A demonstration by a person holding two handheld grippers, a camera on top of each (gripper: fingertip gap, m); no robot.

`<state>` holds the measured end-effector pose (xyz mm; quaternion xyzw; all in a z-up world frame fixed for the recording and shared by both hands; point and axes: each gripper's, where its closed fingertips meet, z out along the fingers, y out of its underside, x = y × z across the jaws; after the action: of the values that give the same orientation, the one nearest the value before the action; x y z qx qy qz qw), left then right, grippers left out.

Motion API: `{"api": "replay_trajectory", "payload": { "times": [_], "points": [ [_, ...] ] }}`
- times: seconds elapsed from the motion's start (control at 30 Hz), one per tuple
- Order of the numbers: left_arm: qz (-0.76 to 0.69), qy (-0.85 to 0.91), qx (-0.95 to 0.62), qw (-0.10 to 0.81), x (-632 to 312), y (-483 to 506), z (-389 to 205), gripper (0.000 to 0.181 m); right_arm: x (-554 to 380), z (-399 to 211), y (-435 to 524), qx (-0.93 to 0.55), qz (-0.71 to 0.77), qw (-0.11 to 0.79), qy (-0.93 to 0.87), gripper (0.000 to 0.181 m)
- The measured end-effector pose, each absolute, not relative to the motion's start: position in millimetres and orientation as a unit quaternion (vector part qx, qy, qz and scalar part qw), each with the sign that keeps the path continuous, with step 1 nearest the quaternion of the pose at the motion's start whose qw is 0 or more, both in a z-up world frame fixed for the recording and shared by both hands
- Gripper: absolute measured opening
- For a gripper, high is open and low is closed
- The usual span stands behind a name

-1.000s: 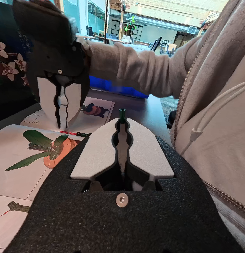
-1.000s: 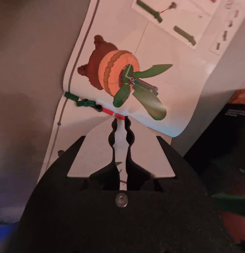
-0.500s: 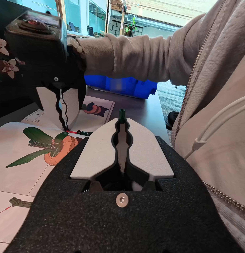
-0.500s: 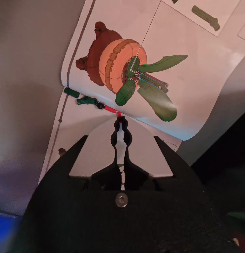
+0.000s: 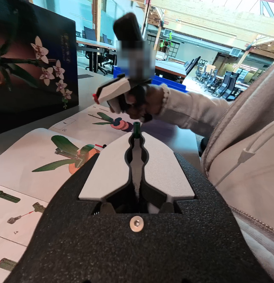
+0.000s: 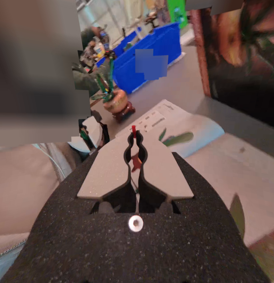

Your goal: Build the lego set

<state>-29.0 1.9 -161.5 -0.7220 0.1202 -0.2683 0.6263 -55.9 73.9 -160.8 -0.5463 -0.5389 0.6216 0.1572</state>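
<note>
Grey table (image 5: 90,78) carries open instruction booklet (image 5: 33,153). Left gripper (image 5: 136,134) closed on green peg (image 5: 136,127), tip up, over booklet. Right gripper (image 6: 134,134) raised, pinching red pin (image 6: 133,128); flower pot model (image 6: 116,99) ahead, well apart.

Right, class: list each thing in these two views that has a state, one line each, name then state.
Left tongs: shut on green peg.
Green peg: gripped, sticking out past the tips.
Right tongs: shut on red pin, raised off the booklet.
Red pin: gripped at the tips.
Booklet: lying open.
Plant model: upright on the table.
</note>
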Motion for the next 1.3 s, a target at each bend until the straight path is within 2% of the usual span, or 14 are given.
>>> {"api": "replay_trajectory", "payload": {
  "times": [0.1, 0.27, 0.37, 0.53, 1.0, 1.3],
  "points": [
    [-0.262, 0.114, -0.727, 0.624, -31, 3, -163, 0.005, -27, -204, 91, -0.615, 0.514, 0.150, -0.579, 0.003],
    [-0.252, 0.128, -0.732, 0.620, -27, 4, -166, 0.005, 21, -249, 125, -0.667, 0.201, 0.120, -0.708, 0.003],
    [-0.246, 0.132, -0.735, 0.618, -27, 5, -167, 0.005, 28, -257, 130, -0.656, 0.127, 0.106, -0.736, 0.003],
    [-0.253, 0.131, -0.735, 0.615, -26, 4, -168, 0.005, 28, -259, 130, -0.644, 0.112, 0.101, -0.750, 0.012],
    [-0.263, 0.134, -0.731, 0.615, -25, 2, -166, 0.005, 28, -257, 142, -0.589, 0.063, 0.072, -0.802, 0.009],
    [-0.264, 0.135, -0.732, 0.613, -25, 2, -167, 0.005, 24, -246, 141, -0.354, 0.032, 0.083, -0.931, 0.011]
  ]
}}
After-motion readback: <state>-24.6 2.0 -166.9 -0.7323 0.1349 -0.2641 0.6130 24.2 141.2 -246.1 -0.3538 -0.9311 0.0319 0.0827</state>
